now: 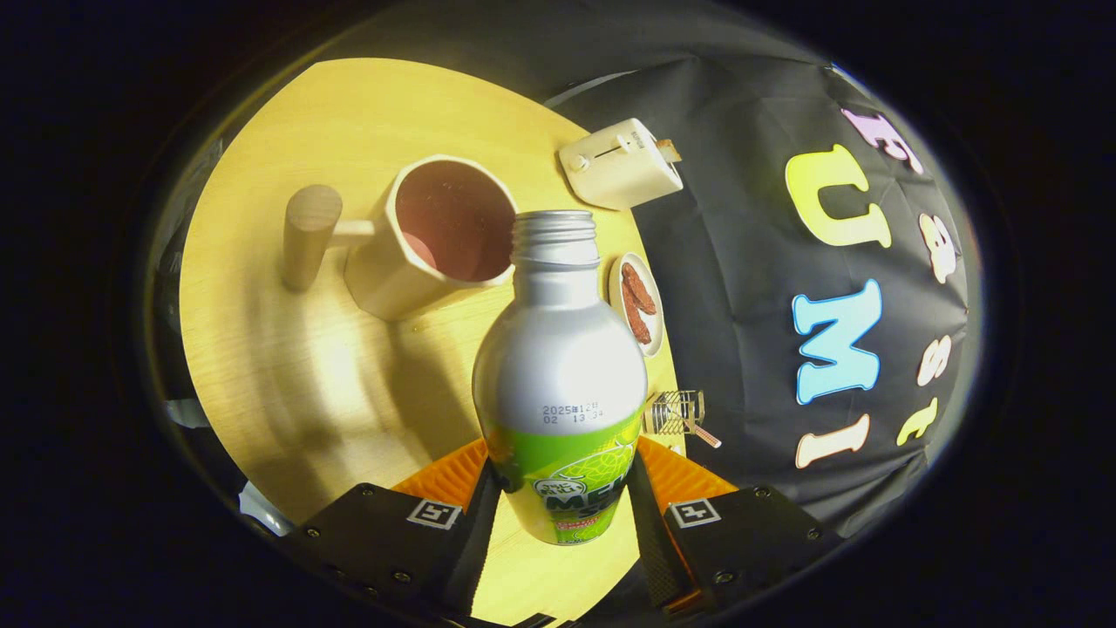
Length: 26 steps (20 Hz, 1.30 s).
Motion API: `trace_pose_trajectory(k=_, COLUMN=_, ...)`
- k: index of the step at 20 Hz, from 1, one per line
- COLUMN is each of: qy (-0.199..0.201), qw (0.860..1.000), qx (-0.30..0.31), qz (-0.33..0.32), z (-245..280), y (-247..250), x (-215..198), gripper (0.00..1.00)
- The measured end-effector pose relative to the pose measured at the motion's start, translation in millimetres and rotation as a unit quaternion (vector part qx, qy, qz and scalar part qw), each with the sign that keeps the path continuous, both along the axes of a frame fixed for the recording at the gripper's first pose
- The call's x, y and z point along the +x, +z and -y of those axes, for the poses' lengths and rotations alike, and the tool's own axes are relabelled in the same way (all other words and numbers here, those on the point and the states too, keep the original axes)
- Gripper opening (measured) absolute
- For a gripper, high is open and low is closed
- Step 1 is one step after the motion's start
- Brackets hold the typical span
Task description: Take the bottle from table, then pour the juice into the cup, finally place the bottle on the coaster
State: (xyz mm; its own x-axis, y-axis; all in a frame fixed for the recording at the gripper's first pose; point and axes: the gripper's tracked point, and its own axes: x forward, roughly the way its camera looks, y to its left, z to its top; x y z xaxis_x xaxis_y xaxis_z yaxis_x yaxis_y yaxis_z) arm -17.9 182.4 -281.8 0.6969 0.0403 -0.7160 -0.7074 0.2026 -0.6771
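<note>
A silver bottle (558, 366) with a green label and an open threaded neck sits between my fingers, held up above the wooden table (288, 375). My gripper (560, 488) is shut on the bottle's lower body, both fingers pressing its sides. The view is rolled, so the bottle is tipped relative to the table. Its mouth lies right beside the rim of a beige cup (436, 235) with a dark reddish inside and a wooden peg handle. No liquid stream shows.
A cream toaster (621, 163) stands beyond the cup near the table's far edge. A small plate with brown food (637, 303) lies just past the bottle's shoulder. A small wire rack (676, 412) sits beside the bottle, at the table's rim.
</note>
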Motion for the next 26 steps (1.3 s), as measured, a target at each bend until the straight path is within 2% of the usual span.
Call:
trace_pose_trajectory(k=16, qy=0.068, qw=0.992, qx=-0.104, qz=0.001, z=-2.3, y=4.2, x=18.2, gripper=0.72)
trace_pose_trajectory(k=21, qy=0.101, qw=0.983, qx=-0.154, qz=0.005, z=-0.6, y=7.0, x=22.3, gripper=0.72)
trace_pose_trajectory(k=26, qy=0.120, qw=0.978, qx=-0.173, qz=0.007, z=-2.2, y=9.8, x=19.7, gripper=0.72)
